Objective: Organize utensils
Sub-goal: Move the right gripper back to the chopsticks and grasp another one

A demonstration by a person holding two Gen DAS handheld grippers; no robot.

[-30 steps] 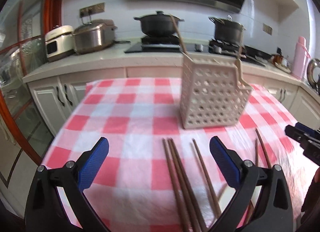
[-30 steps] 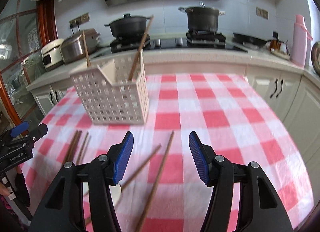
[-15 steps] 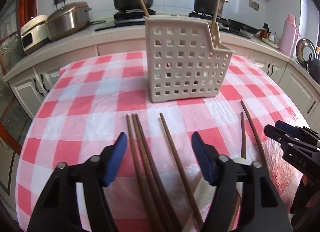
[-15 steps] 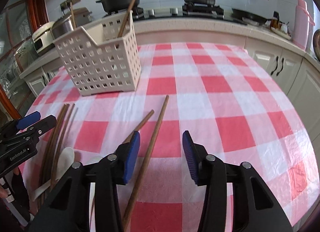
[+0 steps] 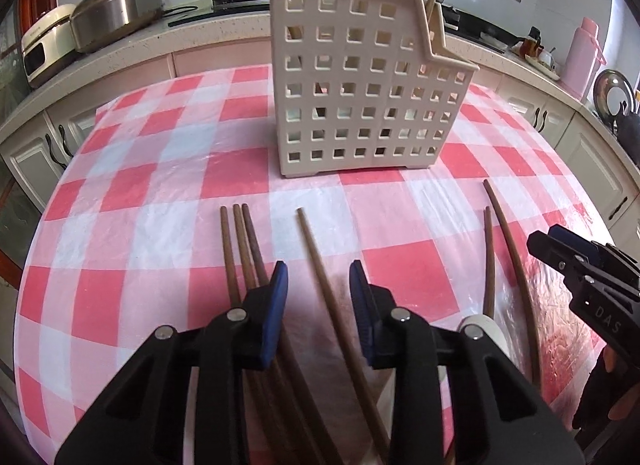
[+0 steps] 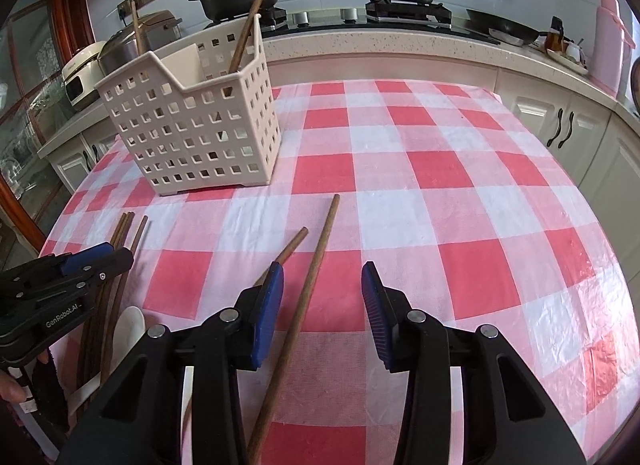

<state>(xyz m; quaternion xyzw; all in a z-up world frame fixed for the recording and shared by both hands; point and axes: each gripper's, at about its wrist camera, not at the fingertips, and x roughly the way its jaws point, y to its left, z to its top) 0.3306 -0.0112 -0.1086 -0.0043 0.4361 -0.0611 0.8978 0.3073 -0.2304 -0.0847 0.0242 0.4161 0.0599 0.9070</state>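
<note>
We've got both tools down low over the tabletop (image 6: 460, 193), with its red-and-white checked cloth. The left tool (image 5: 318, 287) has its blue pads either side of a single brown chopstick (image 5: 320, 261), jaws closing, daylight still showing between pads and wood. Just to its left a bundle of three chopsticks (image 5: 240, 241) runs under the left finger. Off to the right, two more chopsticks (image 5: 502, 241) lie near the right tool (image 5: 560, 249), and a white spoon (image 5: 486, 325) peeks out beside the left tool's right finger. Over on the right tool (image 6: 322, 293) we're straddling a long chopstick (image 6: 316, 265), jaws closing too, nothing pinched yet; a shorter chopstick (image 6: 290, 247) slips under its left pad. Room to move: the whole right half of the cloth in the right wrist view is bare, out to the tabletop's curving right edge, and beyond it stand white cabinets (image 6: 560, 133). The far edge runs close to the kitchen counter (image 6: 380, 43). The beige perforated basket (image 5: 360, 93) stands upright past the chopsticks, well apart from their tips. Inside, one dark chopstick (image 6: 252, 21) leans in the taller compartment, and a paler stick (image 6: 137, 31) stands at the far side; which compartment, we can't tell.
</note>
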